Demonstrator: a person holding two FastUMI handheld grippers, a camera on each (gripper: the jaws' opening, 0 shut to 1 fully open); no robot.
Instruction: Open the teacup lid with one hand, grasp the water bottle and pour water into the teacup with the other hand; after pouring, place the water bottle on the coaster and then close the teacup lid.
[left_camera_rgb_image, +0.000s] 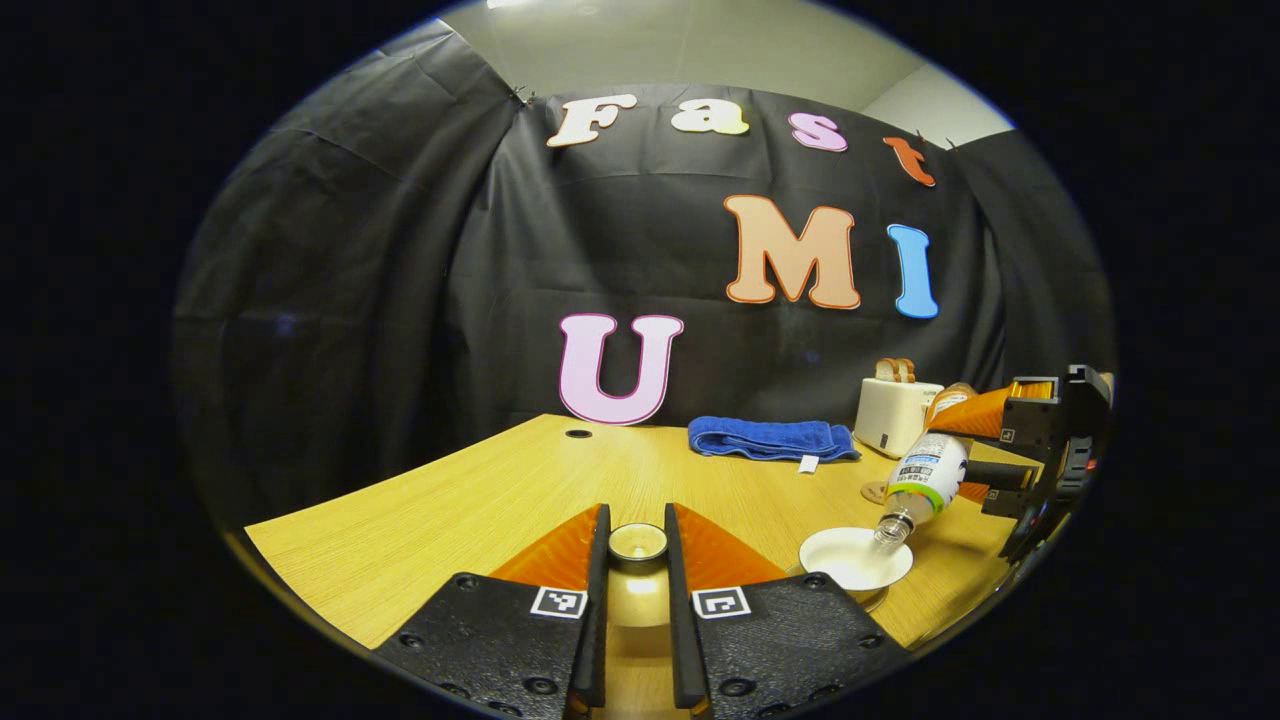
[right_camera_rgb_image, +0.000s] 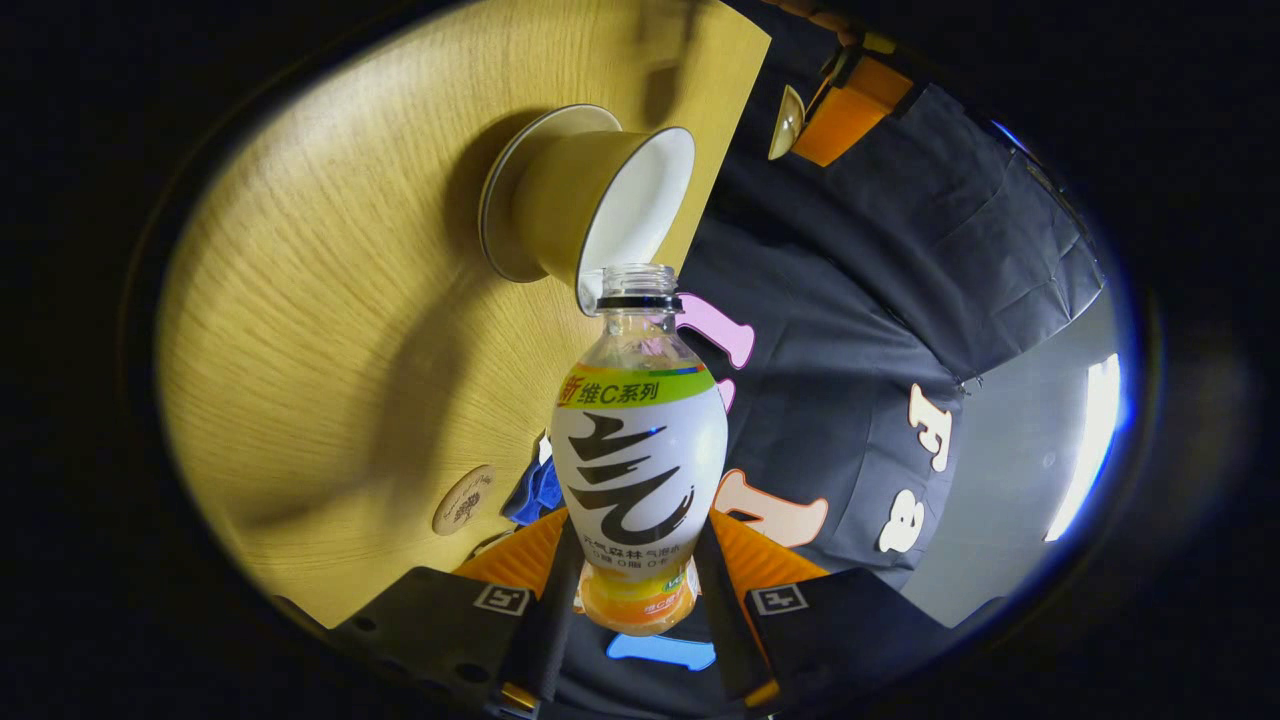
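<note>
The wooden table (left_camera_rgb_image: 480, 500) carries all objects and runs back to the booth's black cloth wall. At its far edge, in the left gripper view, lie a folded blue towel (left_camera_rgb_image: 770, 438) and, just to its right, a white toaster (left_camera_rgb_image: 893, 414) with bread slices in its slots. The right claw (right_camera_rgb_image: 634, 590) grips the water bottle (right_camera_rgb_image: 640, 470) near its base, both fingers pressing on its sides; the bottle is uncapped and tilted steeply, its open mouth at the rim of the teacup (right_camera_rgb_image: 590, 205). In the left gripper view the same bottle (left_camera_rgb_image: 925, 480) slants down from the right claw (left_camera_rgb_image: 985, 470), neck lowest, over the white interior of the teacup (left_camera_rgb_image: 856, 556), which stands on the table near its front right edge. The round coaster (right_camera_rgb_image: 464, 499) lies flat on the table, apart from the teacup; in the left gripper view it (left_camera_rgb_image: 875, 492) shows partly behind the bottle. The left claw (left_camera_rgb_image: 637, 560) holds the teacup lid (left_camera_rgb_image: 637, 543) between its fingers, clear of the cup and to its left. The lid's knob sits between the fingers, which are closed on it.
</note>
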